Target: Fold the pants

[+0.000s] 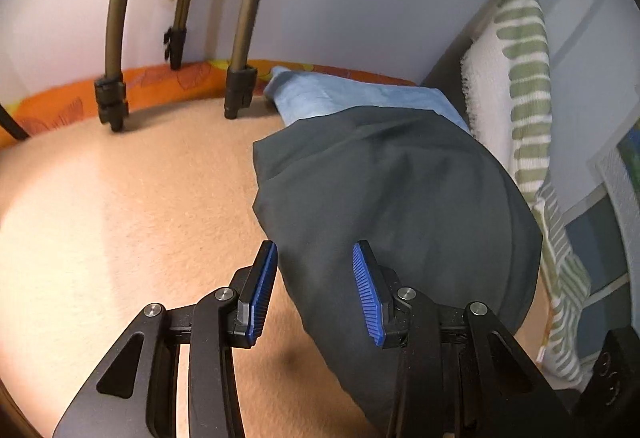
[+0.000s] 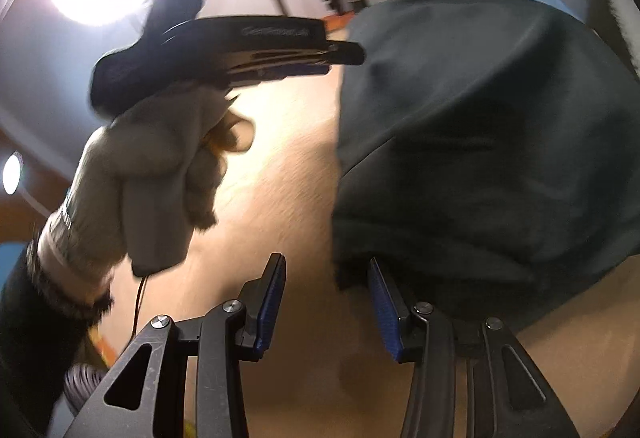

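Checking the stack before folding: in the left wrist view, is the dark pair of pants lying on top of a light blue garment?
Yes, the dark pants overlap the near part of the light blue garment.

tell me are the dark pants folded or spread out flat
Folded, at least partly: the dark pants lie as a compact doubled bundle with rounded fold edges on the tan blanket, no separate legs showing. How many folds, cannot tell.

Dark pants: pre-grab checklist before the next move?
1. Left gripper open: ok.
2. Right gripper open: ok.
3. Dark pants within the left gripper's gap: ok, edge lies there, pads not pressing.
4. Pants edge within the right gripper's gap: cannot tell, right pad sits at the hem.
5. Pants flat: not ok, bunched over the blue cloth.
6. Tripod legs clear of pants: ok.
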The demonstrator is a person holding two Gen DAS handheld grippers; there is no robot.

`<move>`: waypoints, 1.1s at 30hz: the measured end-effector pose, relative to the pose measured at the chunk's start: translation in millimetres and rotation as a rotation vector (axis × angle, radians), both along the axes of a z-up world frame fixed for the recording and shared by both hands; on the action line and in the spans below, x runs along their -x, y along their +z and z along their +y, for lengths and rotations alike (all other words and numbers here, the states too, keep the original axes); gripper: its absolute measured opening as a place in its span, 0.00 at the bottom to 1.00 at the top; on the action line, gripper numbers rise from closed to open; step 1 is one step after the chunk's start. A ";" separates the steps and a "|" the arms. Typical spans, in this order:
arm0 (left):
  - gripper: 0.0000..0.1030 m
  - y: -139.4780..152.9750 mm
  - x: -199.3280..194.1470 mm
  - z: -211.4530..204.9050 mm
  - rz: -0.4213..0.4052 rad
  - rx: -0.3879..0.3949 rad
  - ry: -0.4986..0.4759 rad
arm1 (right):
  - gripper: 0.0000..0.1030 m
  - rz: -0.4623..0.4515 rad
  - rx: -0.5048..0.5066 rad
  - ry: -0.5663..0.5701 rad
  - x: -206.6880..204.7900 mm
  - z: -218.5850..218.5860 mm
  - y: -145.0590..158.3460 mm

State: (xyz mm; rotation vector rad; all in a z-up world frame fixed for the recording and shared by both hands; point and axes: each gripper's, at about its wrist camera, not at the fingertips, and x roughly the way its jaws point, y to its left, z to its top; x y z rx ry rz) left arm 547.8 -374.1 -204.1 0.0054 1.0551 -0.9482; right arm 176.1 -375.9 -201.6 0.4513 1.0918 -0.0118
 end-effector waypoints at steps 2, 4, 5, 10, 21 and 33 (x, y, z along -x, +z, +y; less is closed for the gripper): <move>0.36 -6.8 -3.8 -0.6 0.038 0.021 0.006 | 0.39 0.022 0.018 -0.033 -4.7 -2.7 -5.0; 0.24 -11.4 -6.2 -1.0 0.060 0.041 0.013 | 0.22 0.037 0.026 -0.049 -6.5 -4.4 -11.4; 0.11 -12.7 -6.9 -1.3 0.059 0.039 0.018 | 0.10 0.041 0.027 -0.045 -7.7 -3.1 -12.5; 0.05 -13.2 -6.2 -7.1 0.022 0.022 0.015 | 0.00 0.025 0.015 0.023 3.9 2.3 -10.5; 0.03 10.0 -11.8 -15.7 -0.147 -0.053 0.041 | 0.00 0.047 0.019 0.080 27.6 -15.0 1.6; 0.49 -12.1 -16.3 23.9 0.141 0.063 0.103 | 0.47 0.061 0.044 0.129 21.9 5.0 -15.9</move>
